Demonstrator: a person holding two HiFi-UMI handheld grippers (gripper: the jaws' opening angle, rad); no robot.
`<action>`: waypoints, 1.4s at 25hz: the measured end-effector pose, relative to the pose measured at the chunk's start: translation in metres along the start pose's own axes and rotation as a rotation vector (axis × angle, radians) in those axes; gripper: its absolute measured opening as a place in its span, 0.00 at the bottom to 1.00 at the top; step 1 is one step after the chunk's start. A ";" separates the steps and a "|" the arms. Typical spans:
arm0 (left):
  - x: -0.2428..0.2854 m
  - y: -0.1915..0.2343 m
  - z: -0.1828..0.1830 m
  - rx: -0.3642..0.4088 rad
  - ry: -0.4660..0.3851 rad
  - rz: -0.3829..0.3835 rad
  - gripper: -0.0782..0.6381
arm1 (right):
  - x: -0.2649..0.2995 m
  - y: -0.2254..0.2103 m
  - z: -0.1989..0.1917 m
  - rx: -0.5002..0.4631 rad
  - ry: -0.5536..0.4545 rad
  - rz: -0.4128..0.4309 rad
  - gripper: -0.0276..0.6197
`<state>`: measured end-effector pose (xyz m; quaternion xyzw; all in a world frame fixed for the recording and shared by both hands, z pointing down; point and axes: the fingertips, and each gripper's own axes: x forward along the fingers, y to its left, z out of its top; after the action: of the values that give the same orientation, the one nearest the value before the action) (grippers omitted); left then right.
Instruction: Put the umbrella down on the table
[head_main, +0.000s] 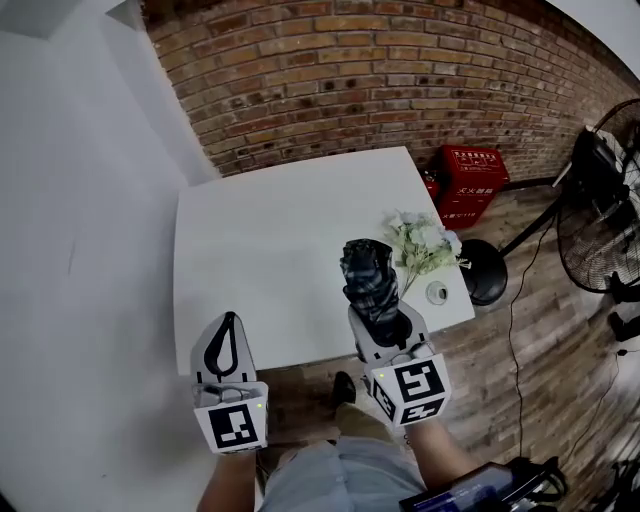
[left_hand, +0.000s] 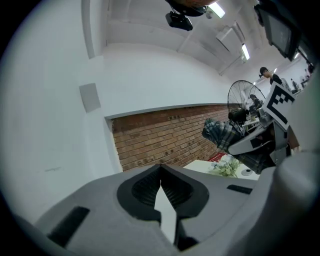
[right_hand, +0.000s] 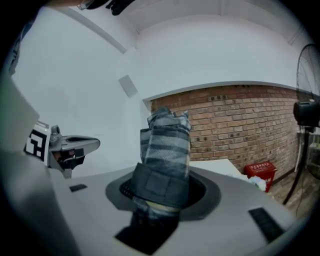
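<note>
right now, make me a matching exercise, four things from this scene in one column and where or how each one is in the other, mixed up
1 umbrella
2 left gripper
3 flowers
4 red box

a on the floor by the brick wall
b jaws together, empty
c lying on the table
d clamped in the right gripper

Pairs: 1-d, 2-b, 3-c, 4-a

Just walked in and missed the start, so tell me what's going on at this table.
A person holds a gripper in each hand. The right gripper is shut on a folded plaid umbrella and holds it in the air at the near edge of the white table, not yet set down. The left gripper is shut with nothing in it, off to the side. A bunch of pale flowers lies on the table just beyond the umbrella.
</note>
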<state>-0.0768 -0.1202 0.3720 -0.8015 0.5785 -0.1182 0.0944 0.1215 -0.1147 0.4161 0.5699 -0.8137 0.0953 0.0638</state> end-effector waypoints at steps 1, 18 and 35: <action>0.010 0.002 0.002 0.003 0.001 0.008 0.11 | 0.010 -0.007 0.005 -0.001 -0.003 0.005 0.30; 0.076 0.056 0.050 0.023 -0.079 0.167 0.11 | 0.108 -0.041 0.098 -0.069 -0.123 0.083 0.30; 0.136 0.110 0.016 -0.015 -0.036 0.147 0.11 | 0.187 -0.010 0.095 -0.095 -0.050 0.117 0.30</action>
<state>-0.1305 -0.2838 0.3362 -0.7595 0.6350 -0.0919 0.1071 0.0674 -0.3104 0.3643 0.5199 -0.8505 0.0458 0.0647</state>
